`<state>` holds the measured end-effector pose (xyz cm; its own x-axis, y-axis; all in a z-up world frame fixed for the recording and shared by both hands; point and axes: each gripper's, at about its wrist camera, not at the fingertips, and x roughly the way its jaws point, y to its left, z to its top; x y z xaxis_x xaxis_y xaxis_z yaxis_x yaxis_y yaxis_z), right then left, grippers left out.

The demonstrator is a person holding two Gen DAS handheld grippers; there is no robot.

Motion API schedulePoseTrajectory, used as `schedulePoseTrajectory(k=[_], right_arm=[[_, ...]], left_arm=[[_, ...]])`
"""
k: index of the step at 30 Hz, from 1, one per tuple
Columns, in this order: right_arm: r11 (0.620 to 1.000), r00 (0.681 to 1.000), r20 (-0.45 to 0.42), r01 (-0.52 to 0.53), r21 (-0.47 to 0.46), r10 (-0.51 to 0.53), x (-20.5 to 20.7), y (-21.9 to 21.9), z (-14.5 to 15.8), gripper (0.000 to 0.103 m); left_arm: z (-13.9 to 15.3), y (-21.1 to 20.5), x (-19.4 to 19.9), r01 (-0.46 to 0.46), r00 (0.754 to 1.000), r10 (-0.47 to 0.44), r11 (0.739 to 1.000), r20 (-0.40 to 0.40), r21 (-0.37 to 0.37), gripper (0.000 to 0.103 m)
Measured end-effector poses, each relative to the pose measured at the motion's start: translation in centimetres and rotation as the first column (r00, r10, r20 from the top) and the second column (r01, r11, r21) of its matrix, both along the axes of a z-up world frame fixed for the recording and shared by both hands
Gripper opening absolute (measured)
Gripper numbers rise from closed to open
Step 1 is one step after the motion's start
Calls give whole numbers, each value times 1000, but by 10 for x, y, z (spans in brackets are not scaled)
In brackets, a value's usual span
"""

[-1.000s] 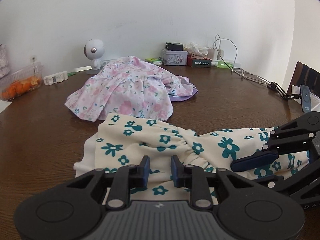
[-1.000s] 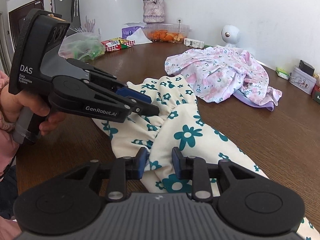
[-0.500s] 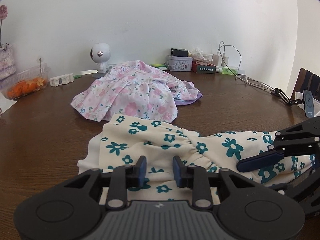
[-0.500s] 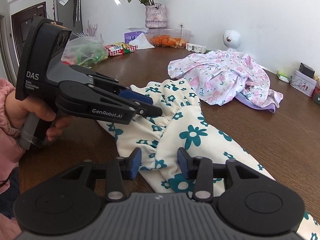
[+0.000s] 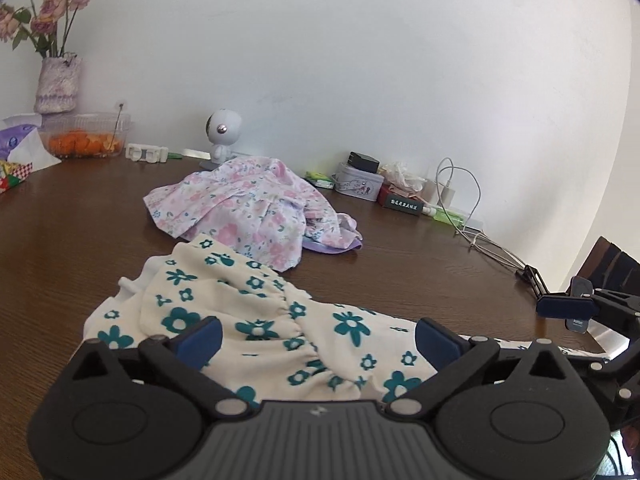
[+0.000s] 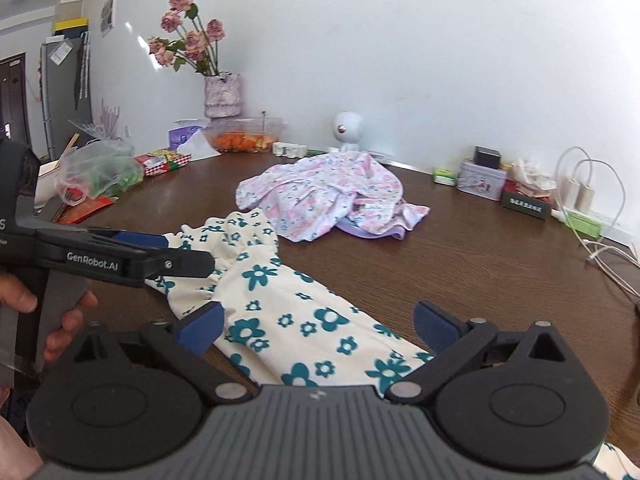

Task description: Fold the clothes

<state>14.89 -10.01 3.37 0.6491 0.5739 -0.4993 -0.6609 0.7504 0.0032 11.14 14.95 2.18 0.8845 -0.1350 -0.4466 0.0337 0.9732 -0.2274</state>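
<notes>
A cream garment with teal flowers (image 5: 256, 312) lies folded on the brown table (image 5: 80, 232); it also shows in the right wrist view (image 6: 280, 304). My left gripper (image 5: 318, 336) is open above its near edge, holding nothing. My right gripper (image 6: 318, 322) is open over the garment's other end, empty. The left gripper shows from the side in the right wrist view (image 6: 176, 256). The right gripper's fingertip (image 5: 564, 307) shows at the right of the left wrist view. A pink floral garment (image 5: 248, 208) lies crumpled behind, over a purple piece (image 6: 372, 232).
Along the wall stand a vase of flowers (image 6: 222, 96), a bowl of orange fruit (image 6: 244, 138), a small white robot figure (image 5: 222, 132), a tin (image 5: 356, 182), boxes and chargers with cables (image 5: 464, 208). A plastic bag (image 6: 100, 168) and snack packs sit at the left.
Both grippers have opened wide and let go of the cream garment. Both have lifted and drawn back, so the garment lies flatter on the table.
</notes>
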Motion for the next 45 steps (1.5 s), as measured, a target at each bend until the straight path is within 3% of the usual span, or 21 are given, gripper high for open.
schedulePoseTrajectory(k=[7, 22, 31, 39, 45], right_arm=[[994, 994, -29, 106, 38, -105, -13, -39, -2, 103], [966, 970, -93, 234, 109, -224, -23, -106, -5, 103], [896, 920, -183, 383, 223, -348, -24, -182, 1, 103], [839, 856, -204, 510, 188, -474, -29, -237, -12, 103], [804, 814, -335, 556, 214, -474, -17, -270, -37, 103]], left_arm=[[2, -49, -6, 127, 992, -128, 992, 11, 25, 103], [1, -109, -14, 201, 979, -196, 973, -58, 109, 103], [9, -149, -9, 279, 960, -270, 949, -74, 148, 103], [9, -186, 3, 359, 933, -346, 916, -99, 179, 103], [9, -219, 25, 432, 902, -412, 876, -132, 216, 103]])
